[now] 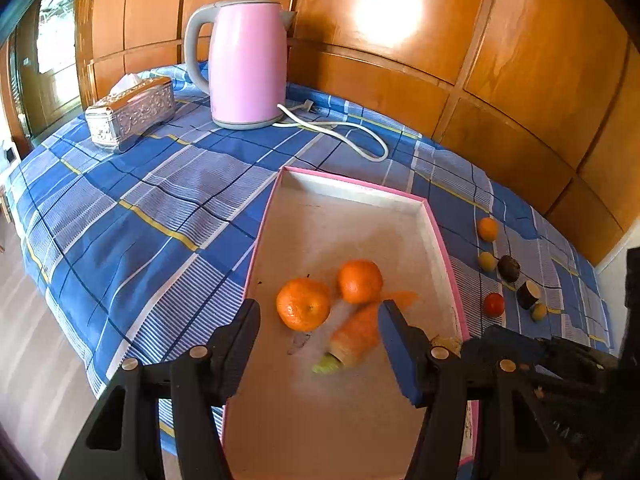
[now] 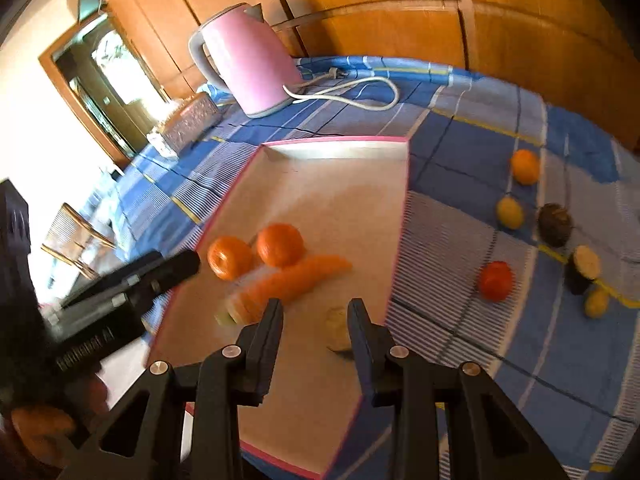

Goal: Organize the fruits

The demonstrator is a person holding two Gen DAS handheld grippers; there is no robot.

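The left gripper (image 1: 320, 320) hangs over the near half of the pink-rimmed tray (image 1: 436, 236), its jaws apart with nothing pressed between them; a blurred carrot (image 1: 356, 336) lies in the gap on the tray floor. Just beyond it at 11 o'clock sit two oranges (image 1: 303, 309), side by side. The right gripper (image 2: 316, 314) has its jaws a little apart and empty, with a small pale lump (image 2: 338, 328) on the tray below them. On the blue checked table (image 1: 160, 200), at 3 o'clock of the tray, lie loose pieces: a small orange (image 2: 525, 166), a yellow fruit (image 2: 510, 212), a dark brown one (image 2: 554, 224), a red tomato (image 2: 496, 280). A pink kettle (image 1: 248, 64) and silver tissue box (image 1: 132, 114) stand at 11 o'clock, far back.
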